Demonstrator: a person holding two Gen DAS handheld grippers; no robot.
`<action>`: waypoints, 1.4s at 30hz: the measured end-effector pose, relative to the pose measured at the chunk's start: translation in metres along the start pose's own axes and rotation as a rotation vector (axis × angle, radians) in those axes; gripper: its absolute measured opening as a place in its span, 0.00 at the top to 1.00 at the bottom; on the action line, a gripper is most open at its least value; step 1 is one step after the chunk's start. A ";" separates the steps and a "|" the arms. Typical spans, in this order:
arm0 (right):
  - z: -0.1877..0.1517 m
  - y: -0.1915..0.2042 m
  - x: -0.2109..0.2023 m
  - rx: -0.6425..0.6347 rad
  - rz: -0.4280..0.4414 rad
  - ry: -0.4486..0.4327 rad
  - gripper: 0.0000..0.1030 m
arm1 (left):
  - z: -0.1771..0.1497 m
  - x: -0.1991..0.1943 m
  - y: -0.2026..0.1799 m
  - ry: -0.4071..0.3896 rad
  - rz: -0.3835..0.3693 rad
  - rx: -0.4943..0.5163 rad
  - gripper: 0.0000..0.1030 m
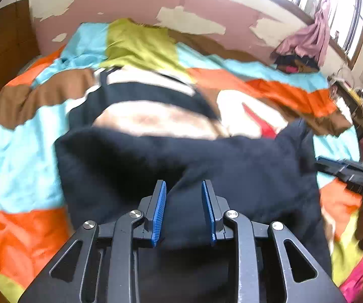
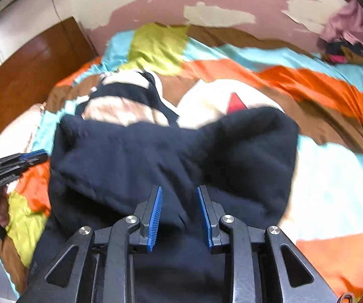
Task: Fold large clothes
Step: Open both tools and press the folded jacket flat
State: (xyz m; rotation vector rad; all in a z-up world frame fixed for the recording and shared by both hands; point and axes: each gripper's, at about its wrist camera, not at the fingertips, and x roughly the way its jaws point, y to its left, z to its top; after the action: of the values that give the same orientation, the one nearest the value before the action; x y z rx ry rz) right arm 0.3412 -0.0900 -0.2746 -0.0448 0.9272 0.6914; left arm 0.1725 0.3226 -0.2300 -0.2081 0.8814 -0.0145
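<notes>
A large dark navy garment [image 1: 156, 161] with cream panels [image 1: 156, 121] lies bunched on a bed. It also shows in the right wrist view [image 2: 156, 156]. My left gripper [image 1: 184, 189] hovers over its near edge, jaws open, with nothing between the blue pads [image 1: 160, 212]. My right gripper [image 2: 178, 194] is also open above the near part of the garment, blue pads [image 2: 154, 217] apart. Each gripper shows at the side of the other view: the right one [image 1: 345, 169], the left one [image 2: 17, 164]. The garment's near hem is hidden under the grippers.
The bed is covered by a patchwork sheet [image 1: 24, 156] in turquoise, orange, brown and yellow-green. A peeling pink wall [image 1: 194, 2] runs behind it. A wooden headboard [image 2: 29, 65] stands at the left. A pile of clothes [image 1: 297, 58] lies at the far right under a window [image 1: 345, 17].
</notes>
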 end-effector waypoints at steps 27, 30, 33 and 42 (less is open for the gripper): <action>-0.035 0.012 0.116 -0.001 0.004 0.070 0.74 | -0.043 0.091 0.004 0.103 0.134 0.093 0.71; -0.034 0.014 0.116 0.001 -0.006 0.072 0.74 | -0.042 0.091 0.004 0.103 0.141 0.085 0.72; -0.030 0.015 0.110 0.025 -0.010 0.068 0.73 | -0.040 0.083 0.004 0.095 0.144 0.053 0.71; -0.022 0.026 0.062 0.044 0.037 -0.005 0.15 | -0.044 0.047 0.006 0.082 0.114 0.020 0.63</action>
State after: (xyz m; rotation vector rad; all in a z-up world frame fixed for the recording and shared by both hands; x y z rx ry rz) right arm 0.3354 -0.0437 -0.3282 0.0131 0.9397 0.7046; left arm 0.1677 0.3160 -0.2941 -0.1394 0.9730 0.0750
